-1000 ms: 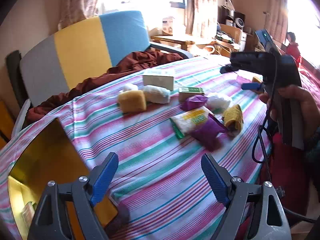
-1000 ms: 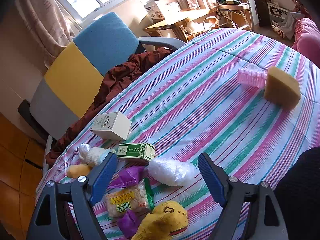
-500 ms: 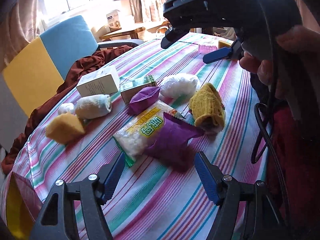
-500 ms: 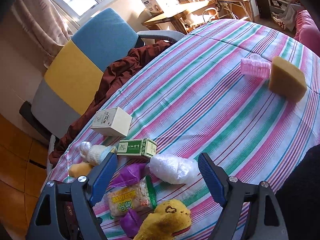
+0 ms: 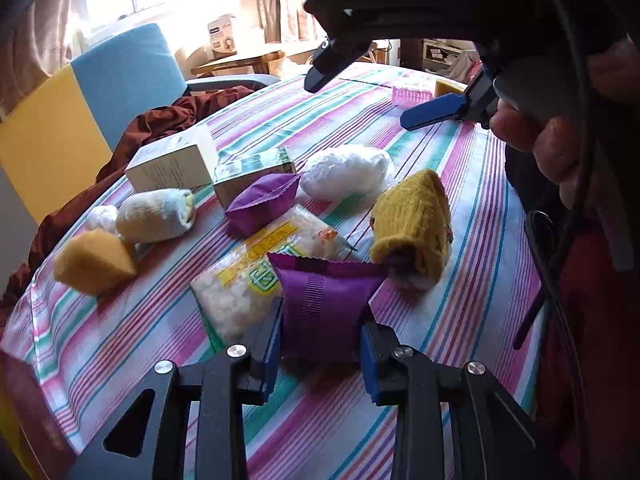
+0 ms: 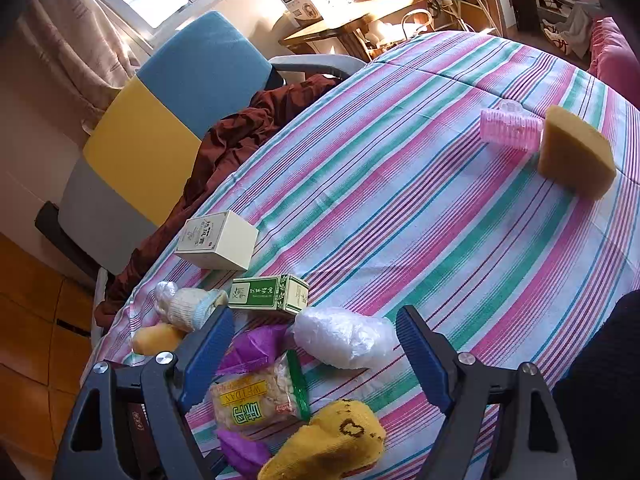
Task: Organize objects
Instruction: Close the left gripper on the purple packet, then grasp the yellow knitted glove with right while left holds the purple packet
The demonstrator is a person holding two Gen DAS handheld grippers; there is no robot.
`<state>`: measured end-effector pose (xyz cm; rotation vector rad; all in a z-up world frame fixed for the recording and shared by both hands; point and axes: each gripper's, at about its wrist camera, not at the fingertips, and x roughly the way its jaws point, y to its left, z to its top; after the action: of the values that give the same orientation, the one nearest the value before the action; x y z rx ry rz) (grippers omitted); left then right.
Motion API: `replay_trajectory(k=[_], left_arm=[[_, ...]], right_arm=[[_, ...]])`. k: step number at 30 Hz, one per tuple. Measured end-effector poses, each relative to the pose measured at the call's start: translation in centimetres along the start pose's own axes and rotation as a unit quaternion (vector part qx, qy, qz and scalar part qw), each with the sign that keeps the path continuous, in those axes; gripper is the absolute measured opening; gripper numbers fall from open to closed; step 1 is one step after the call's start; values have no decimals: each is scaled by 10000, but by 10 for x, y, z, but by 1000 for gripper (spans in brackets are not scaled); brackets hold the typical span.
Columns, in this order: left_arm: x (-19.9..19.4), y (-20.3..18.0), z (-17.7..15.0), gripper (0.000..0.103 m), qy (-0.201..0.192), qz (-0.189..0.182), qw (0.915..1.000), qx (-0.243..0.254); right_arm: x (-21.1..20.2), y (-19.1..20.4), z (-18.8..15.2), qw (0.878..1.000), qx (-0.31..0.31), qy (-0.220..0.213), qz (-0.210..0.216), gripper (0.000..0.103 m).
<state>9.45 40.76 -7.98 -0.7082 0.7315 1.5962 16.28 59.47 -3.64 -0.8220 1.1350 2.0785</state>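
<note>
- The loose things sit bunched at my near-left part of the table (image 6: 400, 184), which I judge is simply where they wait for sorting: a clear snack bag (image 5: 256, 276), two small boxes, a rolled sock, a white plastic bundle (image 5: 348, 172) and a yellow knit sock (image 5: 416, 224) lie close together, some touching.
- A pink hair roller (image 6: 510, 130) and a tan sponge wedge (image 6: 574, 160) rest touching each other, well apart from that cluster.
- My left hand-held gripper (image 5: 322, 340) is clamped on the nearer purple packet (image 5: 326, 304), one blue pad pressed to each side; the packet lies partly on the snack bag, and I cannot tell whether it has left the table.
- I judge I grip it by its flanks because the puffed wrapper gives there.
- My right hand-held gripper (image 6: 312, 350) hangs above the cluster with its jaws wide apart, holding and touching nothing.
</note>
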Motion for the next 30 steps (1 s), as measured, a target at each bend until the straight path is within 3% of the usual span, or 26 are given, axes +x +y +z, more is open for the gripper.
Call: replay_trajectory(k=[9,14,21,30], left_arm=[[-35,30,-50,33,-147,137,9903,-1376],[-20,40,-41,33,-37,18,9868,-1617],[-4,59,-34,33,46,-184,9754,-2194],[-3,58,-40,34,-195,-120,9753,-2196]], right_arm=[[3,3,0,9999,-91,51,-108,84],[3,4,-1,9998,-101,51,-168,84],[6,5,-1,9997,-131,136,-140,84],[11,10,-5,9989,-186,411,89,83]])
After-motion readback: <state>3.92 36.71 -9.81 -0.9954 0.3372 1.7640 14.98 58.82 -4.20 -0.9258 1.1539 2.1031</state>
